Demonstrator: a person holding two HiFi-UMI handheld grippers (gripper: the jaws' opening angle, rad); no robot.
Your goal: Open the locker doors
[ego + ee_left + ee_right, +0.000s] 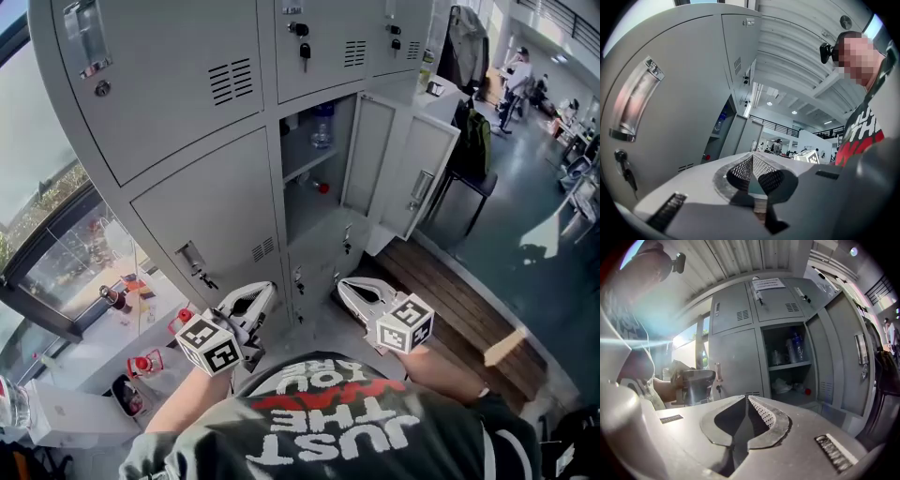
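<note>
The grey lockers (169, 103) fill the head view. One middle compartment (314, 159) stands open, its door (427, 173) swung out to the right, with a bottle and a red item inside. Left of it is a closed door (211, 211) with a handle (192, 258). My left gripper (251, 302) is shut and empty, low before that closed door. My right gripper (352, 286) is also shut and empty, below the open compartment. In the left gripper view the left gripper (752, 158) sits beside a closed door's handle (633, 108). The right gripper view shows the right gripper (747, 400) facing the open compartment (790, 362).
A wooden bench (459, 300) runs along the floor at the right. A dark chair with a jacket (473, 141) stands beyond the open door. A white ledge with red-capped items (141, 361) lies at the left by the window. People stand far back (516, 75).
</note>
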